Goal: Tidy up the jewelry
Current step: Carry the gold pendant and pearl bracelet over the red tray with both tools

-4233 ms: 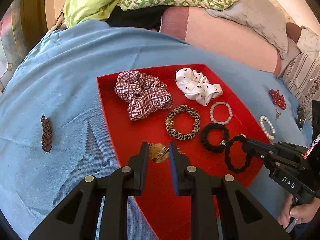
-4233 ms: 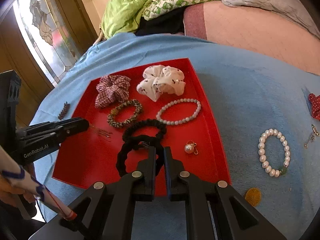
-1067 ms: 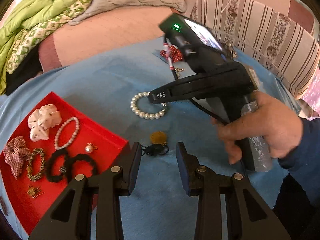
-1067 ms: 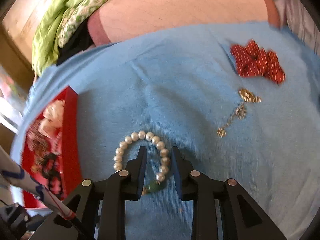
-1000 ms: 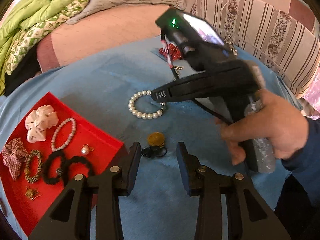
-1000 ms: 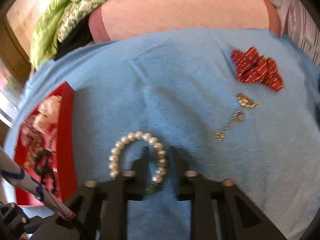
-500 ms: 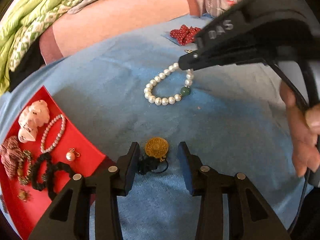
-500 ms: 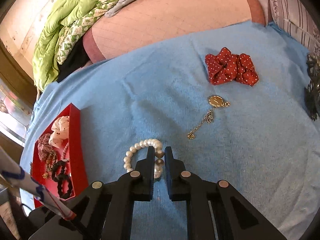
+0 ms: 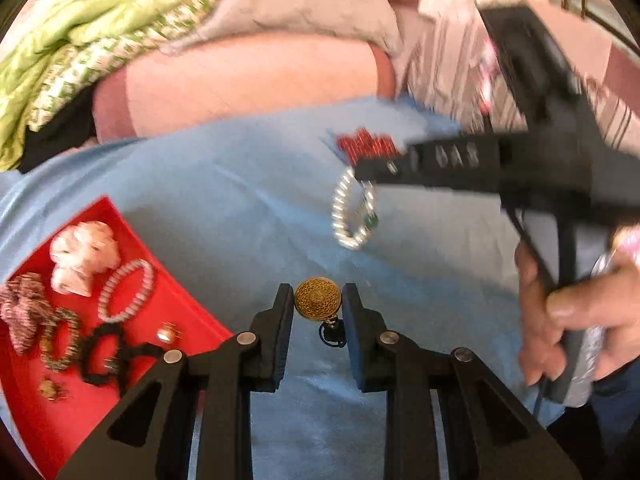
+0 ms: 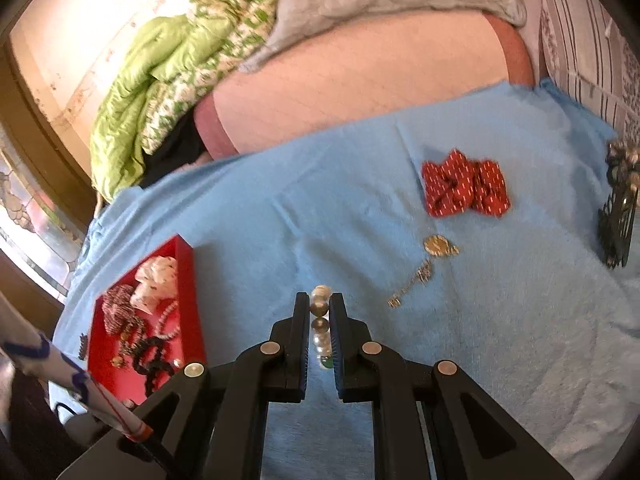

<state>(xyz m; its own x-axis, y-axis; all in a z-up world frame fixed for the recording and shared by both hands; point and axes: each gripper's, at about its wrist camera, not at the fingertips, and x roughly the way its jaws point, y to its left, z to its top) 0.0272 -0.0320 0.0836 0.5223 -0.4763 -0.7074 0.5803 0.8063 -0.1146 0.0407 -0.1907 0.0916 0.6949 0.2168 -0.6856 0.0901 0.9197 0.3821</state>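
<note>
While the white pearl bracelet point(image 9: 352, 212) is being clamped and carried by the right gripper point(image 10: 320, 312), the round gold filigree earring point(image 9: 317, 303) is being closed on between the left gripper point(image 9: 316, 308) fingers, with the red plastic tray point(image 9: 120, 216) lying to their left.

Matt blue cloth point(image 10: 280, 240) covers the bed. Glossy pearl beads point(image 9: 344, 216); filigree gold metal pendant point(image 9: 318, 298); smooth red plastic tray point(image 9: 120, 216); matt black plastic fingers point(image 9: 280, 320).

Gold filigree disc point(image 9: 317, 298) between fingers, pearl bracelet point(image 9: 352, 216) dangling, red tray point(image 9: 120, 384) part-filled
</note>
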